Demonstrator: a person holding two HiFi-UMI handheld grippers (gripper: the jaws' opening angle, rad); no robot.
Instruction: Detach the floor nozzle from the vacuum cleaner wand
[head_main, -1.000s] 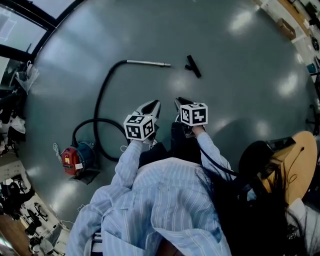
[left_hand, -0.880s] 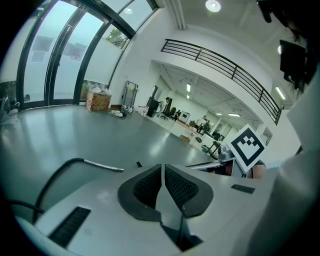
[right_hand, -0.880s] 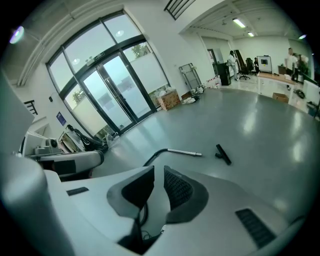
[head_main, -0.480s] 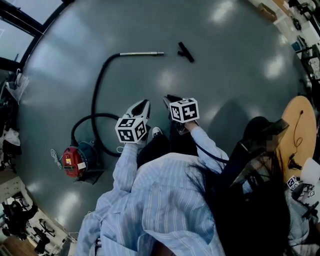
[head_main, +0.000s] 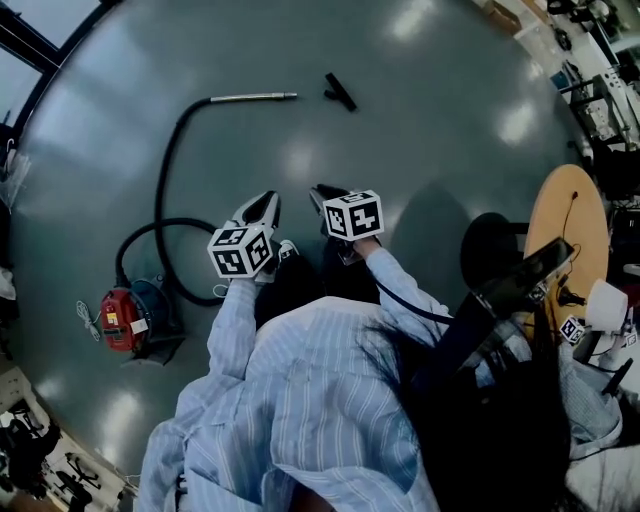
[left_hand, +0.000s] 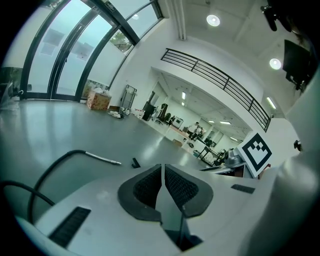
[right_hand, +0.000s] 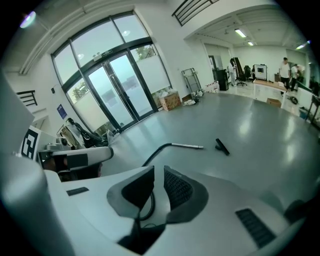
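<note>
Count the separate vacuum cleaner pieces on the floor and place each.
2. The red vacuum cleaner, with hose and metal wand attached, lies at the head view's left; the black nozzle lies apart, just beyond the wand's tip.

A glossy grey floor (head_main: 450, 130) throws back the glare of the ceiling lights (left_hand: 213, 20). A round wooden table (head_main: 550, 230) stands off to the right. Tall glass doors (right_hand: 115, 95) line one wall, with a cardboard box (right_hand: 171, 101) near them. A railed balcony (left_hand: 215, 80) runs overhead.

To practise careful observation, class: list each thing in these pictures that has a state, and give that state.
Black floor nozzle: detached, lying on floor.
Silver metal wand: bare-ended, on hose.
Red canister vacuum: on floor.
Left gripper: fingers shut, empty.
Right gripper: fingers slightly apart, empty.
</note>
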